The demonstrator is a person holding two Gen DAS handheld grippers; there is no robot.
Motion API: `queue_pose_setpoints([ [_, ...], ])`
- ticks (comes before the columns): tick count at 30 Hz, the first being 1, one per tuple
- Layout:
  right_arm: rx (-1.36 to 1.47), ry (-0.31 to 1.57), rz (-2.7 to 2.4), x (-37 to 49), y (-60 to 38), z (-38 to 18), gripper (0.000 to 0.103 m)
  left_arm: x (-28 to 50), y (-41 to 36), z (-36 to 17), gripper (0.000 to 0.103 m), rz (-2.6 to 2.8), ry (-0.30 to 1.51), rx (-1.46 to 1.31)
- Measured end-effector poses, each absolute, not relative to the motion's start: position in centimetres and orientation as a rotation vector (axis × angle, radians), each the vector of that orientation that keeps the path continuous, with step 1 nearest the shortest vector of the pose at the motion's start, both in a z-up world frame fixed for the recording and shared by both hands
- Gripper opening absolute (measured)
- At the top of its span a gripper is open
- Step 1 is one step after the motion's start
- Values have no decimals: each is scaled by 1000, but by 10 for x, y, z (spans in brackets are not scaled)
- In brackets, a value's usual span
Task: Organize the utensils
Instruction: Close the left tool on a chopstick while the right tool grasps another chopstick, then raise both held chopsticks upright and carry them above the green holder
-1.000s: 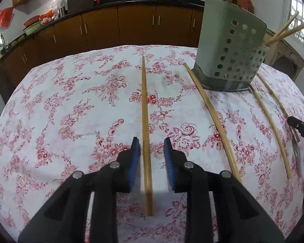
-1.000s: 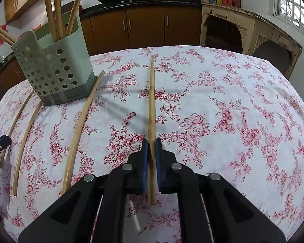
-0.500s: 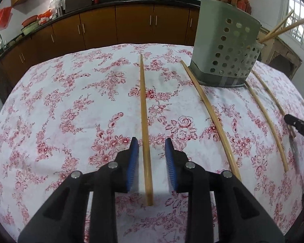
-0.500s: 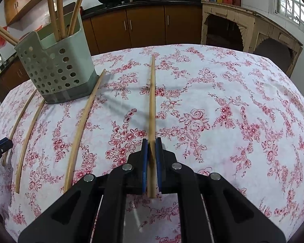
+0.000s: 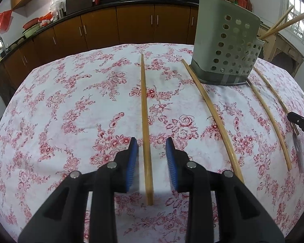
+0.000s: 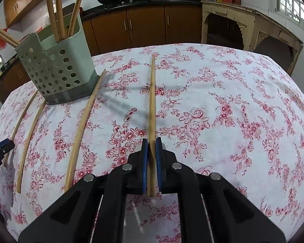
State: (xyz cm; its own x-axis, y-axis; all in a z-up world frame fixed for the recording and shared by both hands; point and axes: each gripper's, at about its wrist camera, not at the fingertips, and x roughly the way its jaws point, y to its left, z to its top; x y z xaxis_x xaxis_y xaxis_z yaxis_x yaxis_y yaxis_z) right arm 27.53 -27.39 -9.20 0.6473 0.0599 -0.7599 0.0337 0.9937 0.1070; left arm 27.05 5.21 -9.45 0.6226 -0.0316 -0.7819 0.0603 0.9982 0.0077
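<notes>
4 chopsticks lie on the cloth (image 5: pixel 71 105) in the left view. The left gripper (image 5: pixel 152 151) has its fingers spread astride the near end of 1 stick (image 5: pixel 145 111), pads clear of it. Beyond the fingers to the right stands the holder (image 5: pixel 225 46), already bearing sticks. Closing off-centre could roll the stick aside.

In the right view, the right gripper (image 6: pixel 152 154) pinches another chopstick (image 6: pixel 152 101) near its end, its tip running far ahead of the fingers. Held so near the end, it may pivot or slip when lifted. The holder (image 6: pixel 56 70), ahead to the left, has upright sticks that could block insertion.
</notes>
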Motion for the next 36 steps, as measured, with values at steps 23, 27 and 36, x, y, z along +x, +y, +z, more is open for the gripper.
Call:
queue_pose_setpoints([
  [23,140,864,29,273,-278,-92,8,266,58,-94,8,-26,895,-17],
  [27,135,834,46,264,-277,-84,8,264,60,-92,8,-47,911,-38],
  [36,113,667,68,237,-281,-35,8,244,62,-68,8,-82,864,-56],
])
